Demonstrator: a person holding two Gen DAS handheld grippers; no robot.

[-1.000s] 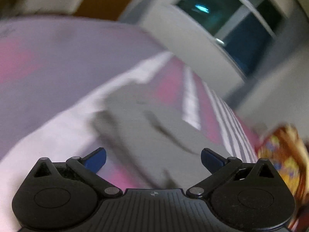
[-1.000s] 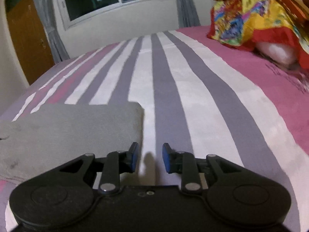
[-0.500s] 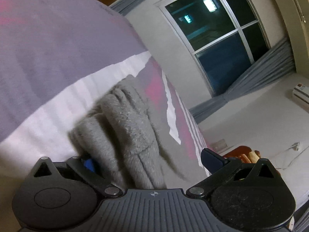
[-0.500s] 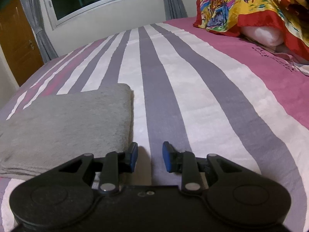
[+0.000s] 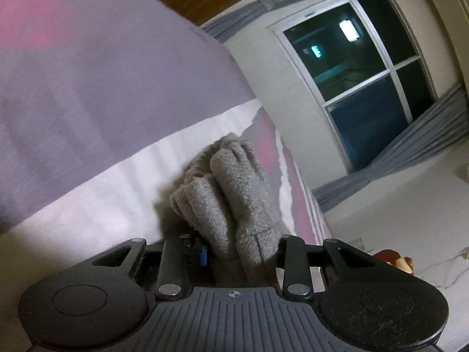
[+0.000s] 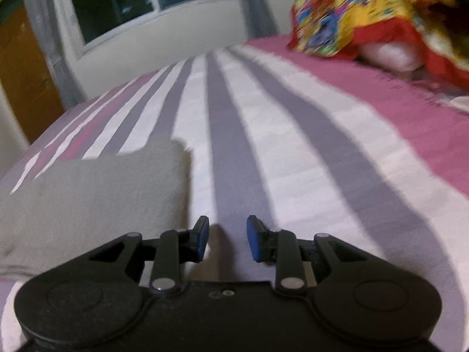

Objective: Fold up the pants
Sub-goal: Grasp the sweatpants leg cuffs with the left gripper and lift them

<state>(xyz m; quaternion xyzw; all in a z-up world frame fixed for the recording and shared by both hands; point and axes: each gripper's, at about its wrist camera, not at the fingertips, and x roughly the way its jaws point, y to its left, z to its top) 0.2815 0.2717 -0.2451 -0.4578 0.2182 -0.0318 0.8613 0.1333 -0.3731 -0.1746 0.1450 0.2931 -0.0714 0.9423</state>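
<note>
The grey fleece pants (image 6: 88,193) lie folded flat on the striped bed sheet (image 6: 263,135), left of my right gripper (image 6: 227,239). The right gripper is partly open and empty, low over the sheet just beside the pants' right edge. In the left wrist view, my left gripper (image 5: 240,249) is shut on a bunched, thick fold of the pants (image 5: 234,193), which fills the gap between its fingers and hides the pads.
A colourful patterned bundle and a white pillow (image 6: 381,29) lie at the far right of the bed. A window (image 6: 132,3) with grey curtains and a brown door (image 6: 20,73) stand beyond the bed. The sheet stretches ahead of the right gripper.
My left gripper went from wide open over the pants to closed on a bunched fold of them. My right gripper stayed partly open beside the pants, shifting slightly.
</note>
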